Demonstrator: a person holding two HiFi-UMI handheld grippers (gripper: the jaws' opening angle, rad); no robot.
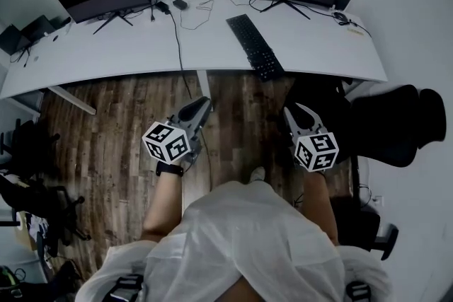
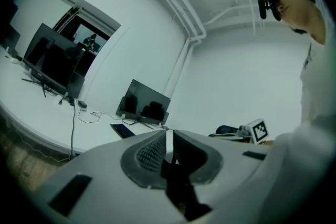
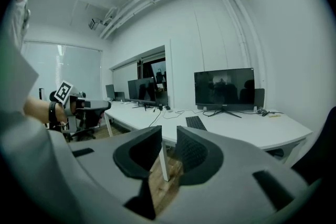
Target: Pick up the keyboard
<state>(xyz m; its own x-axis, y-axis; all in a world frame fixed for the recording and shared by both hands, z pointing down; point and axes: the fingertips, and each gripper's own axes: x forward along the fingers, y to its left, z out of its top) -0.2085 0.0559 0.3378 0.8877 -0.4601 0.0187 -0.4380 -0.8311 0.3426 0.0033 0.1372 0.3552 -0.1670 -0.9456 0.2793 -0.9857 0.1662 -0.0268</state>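
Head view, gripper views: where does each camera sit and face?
Head view: on the head, steeply down at desk and keyboard; forearms, left hand-held gripper, right hand-held gripper show.
Left gripper view: on that gripper, towards the desk; shut jaws, person's torso.
Right gripper view: likewise; empty parted jaws, left forearm.
Shared: all show the keyboard.

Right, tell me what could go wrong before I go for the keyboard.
1. The keyboard lies slanted with its near end at the front edge of the desk; a nudge might push it off.
2. The left gripper is shut and would bump rather than grip unless opened.
3. The black chair sits close beside the right gripper and may hamper its reach.
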